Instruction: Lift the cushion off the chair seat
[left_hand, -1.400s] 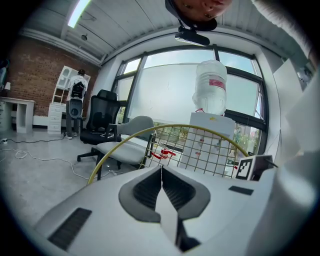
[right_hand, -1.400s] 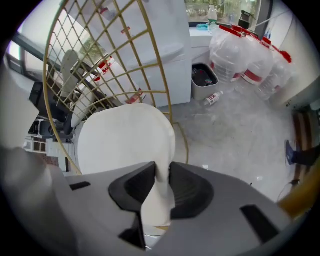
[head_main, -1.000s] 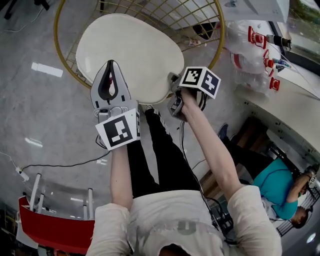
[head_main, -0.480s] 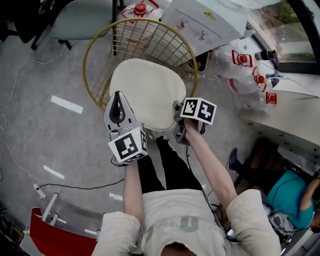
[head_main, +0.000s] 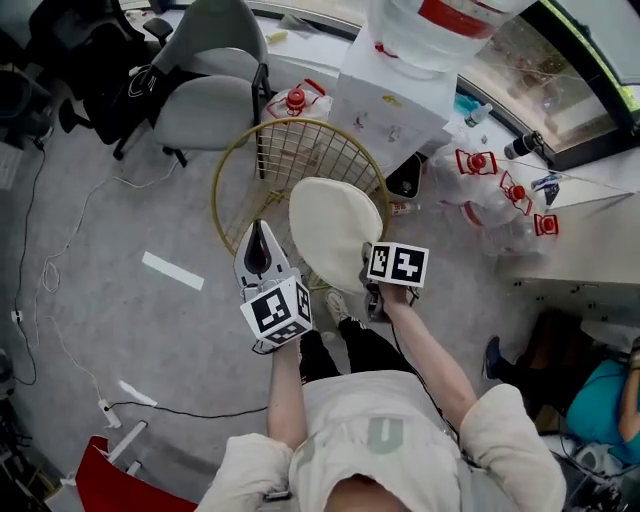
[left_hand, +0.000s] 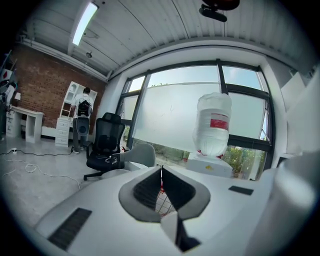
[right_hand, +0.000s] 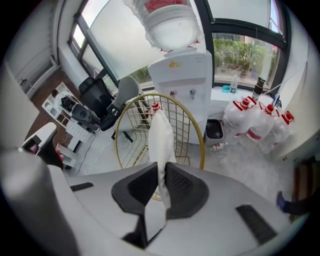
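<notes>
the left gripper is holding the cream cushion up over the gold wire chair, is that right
No, the right gripper is holding the cream cushion up over the gold wire chair. The right gripper view shows its jaws clamped on the cushion's edge; the left gripper is shut on nothing.

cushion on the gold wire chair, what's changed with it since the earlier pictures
The cream oval cushion has been lifted up off the seat of the gold wire chair, carried by the right tool; it now hangs edge-on from that tool. The left tool rose alongside it. Unchanged: the right tool stays clamped on the cushion's edge, the left tool stays shut and empty, and the chair stands where it was.
</notes>
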